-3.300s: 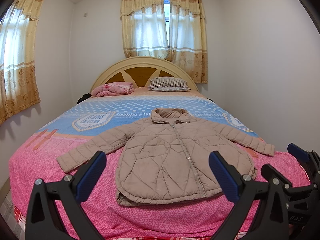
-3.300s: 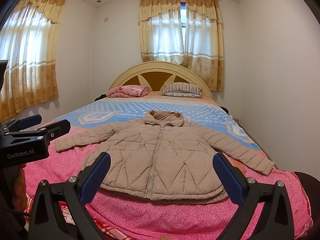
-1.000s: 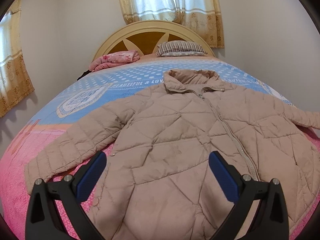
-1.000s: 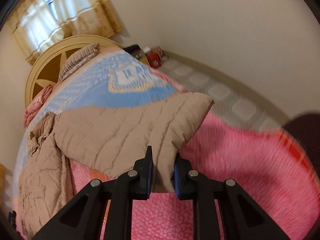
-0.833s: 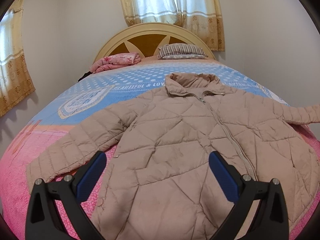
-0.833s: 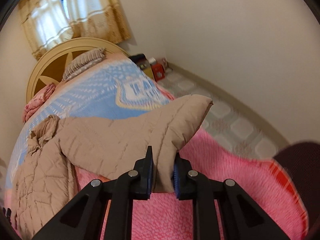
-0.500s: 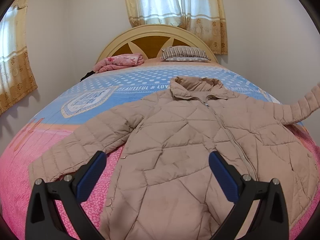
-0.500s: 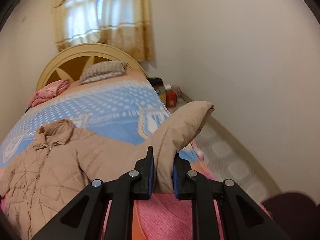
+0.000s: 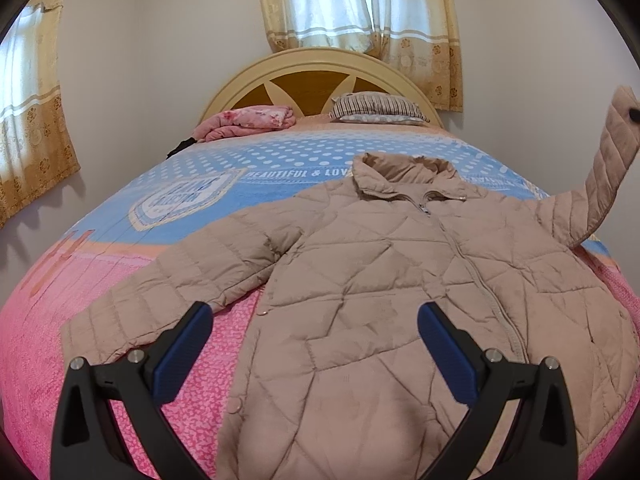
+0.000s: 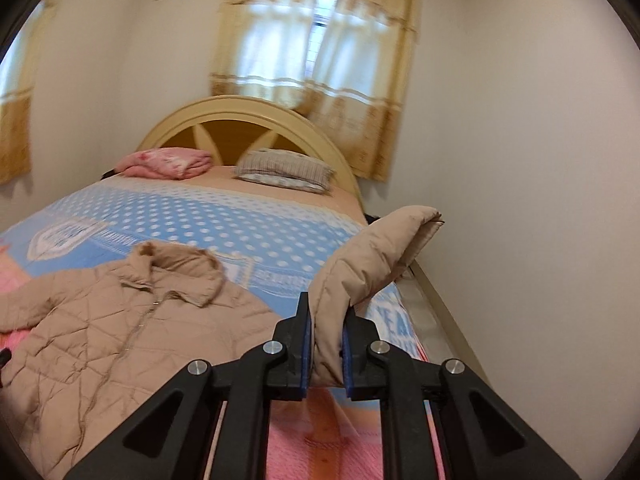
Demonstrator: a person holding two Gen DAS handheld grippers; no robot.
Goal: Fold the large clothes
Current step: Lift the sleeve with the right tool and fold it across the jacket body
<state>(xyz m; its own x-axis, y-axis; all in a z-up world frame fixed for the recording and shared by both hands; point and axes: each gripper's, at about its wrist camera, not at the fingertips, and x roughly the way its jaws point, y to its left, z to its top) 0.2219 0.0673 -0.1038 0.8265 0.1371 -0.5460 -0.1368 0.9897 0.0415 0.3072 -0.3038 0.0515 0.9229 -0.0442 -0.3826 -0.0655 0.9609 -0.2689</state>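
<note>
One quilted beige puffer jacket (image 9: 380, 280), zipped, on bed (image 9: 80, 280).
Right gripper (image 10: 325, 344) has just tightened, grasping one sleeve cuff (image 10: 372, 264); left gripper (image 9: 312, 344) released.

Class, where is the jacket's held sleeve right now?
In the right wrist view the sleeve rises mid-frame, pinched in the right tongs, above the bed's wall-side edge.

A quilted beige jacket (image 9: 384, 288) of soft matt cloth lies on a printed cotton-look bedspread (image 9: 256, 168); the headboard (image 9: 316, 80) shows glossy cream and brown wood, the grippers' fingers (image 9: 182, 354) matt black plastic with ribbed blue pads and bright metal pins.
</note>
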